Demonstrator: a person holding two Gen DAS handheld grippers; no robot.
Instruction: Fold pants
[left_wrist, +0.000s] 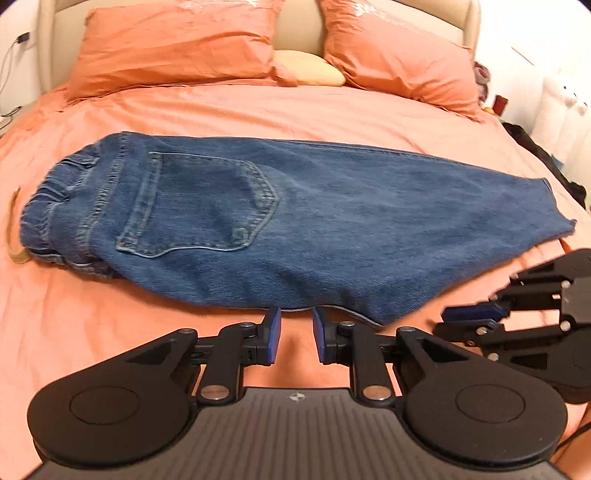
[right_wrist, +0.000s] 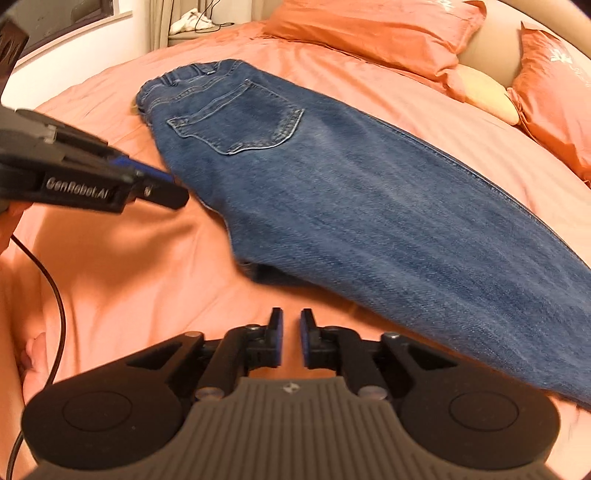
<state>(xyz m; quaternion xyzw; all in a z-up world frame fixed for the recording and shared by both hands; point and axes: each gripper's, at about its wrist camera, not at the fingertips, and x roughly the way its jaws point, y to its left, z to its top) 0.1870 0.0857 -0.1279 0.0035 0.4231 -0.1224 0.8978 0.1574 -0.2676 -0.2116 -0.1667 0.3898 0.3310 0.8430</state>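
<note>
Left wrist view, left to right: elastic waistband (left_wrist: 55, 192) of the pants (left_wrist: 295, 221) at far left; back pocket (left_wrist: 199, 206) facing up; legs laid one over the other, running right to the raw hem (left_wrist: 301, 206). The pants lie flat across an orange bed (left_wrist: 258, 107). Behind them sit two orange pillows (left_wrist: 173, 40) with a small cream cushion (left_wrist: 310, 68) between, against a beige headboard (left_wrist: 299, 26). Left gripper (left_wrist: 296, 334): blue pads apart, nothing between them, tips just at the near edge of the pants. At right the right gripper (left_wrist: 472, 314) enters from the side, blurred; its gap cannot be judged here. White plush toys (left_wrist: 561, 96) stand at the far right edge, shown only in this view.

Right wrist view, left to right: the left gripper (right_wrist: 162, 184) seen side-on, bearing the lettering "GenRobot.AI", with a black cable (right_wrist: 55, 295) hanging below it; both appear only here. Pants (right_wrist: 369, 206) run diagonally, waistband upper left, legs lower right. Right gripper (right_wrist: 291, 339): pads slightly apart, holding nothing, above bare bed (right_wrist: 129, 277) sheet just beside the pants' near edge.
</note>
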